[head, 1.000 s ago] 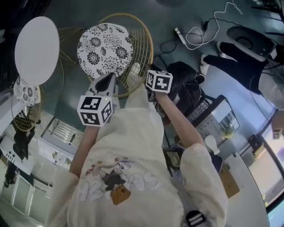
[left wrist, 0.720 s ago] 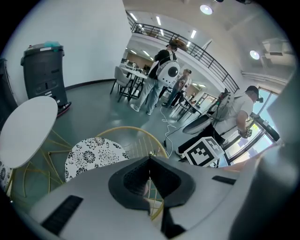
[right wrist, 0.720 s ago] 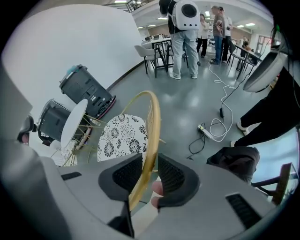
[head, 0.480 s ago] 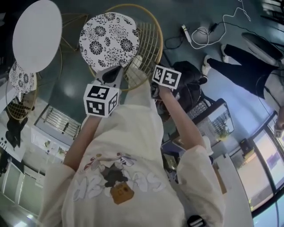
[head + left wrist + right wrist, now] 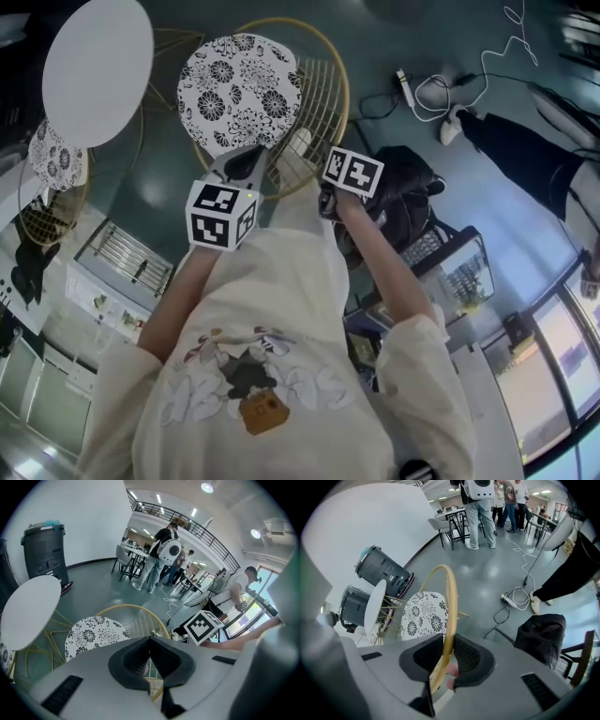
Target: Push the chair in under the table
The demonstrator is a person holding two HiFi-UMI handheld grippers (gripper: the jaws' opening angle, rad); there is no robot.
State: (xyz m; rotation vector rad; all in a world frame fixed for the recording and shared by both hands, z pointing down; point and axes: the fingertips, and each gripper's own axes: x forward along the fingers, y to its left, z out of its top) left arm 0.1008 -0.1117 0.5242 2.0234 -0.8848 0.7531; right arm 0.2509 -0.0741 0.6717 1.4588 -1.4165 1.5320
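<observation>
Glossy grey-green floor (image 5: 375, 42). Standing on it: round white desk (image 5: 97, 58), gold wire chair (image 5: 242, 89) with floral seat just beside the desk, black bag (image 5: 403, 192) near chair, power strip (image 5: 405, 82) with looped white cable.

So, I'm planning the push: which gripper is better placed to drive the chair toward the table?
The right gripper: its jaws are clamped on the chair's yellow back rim. The left gripper is shut, holding nothing, so likely it can only nudge.
</observation>
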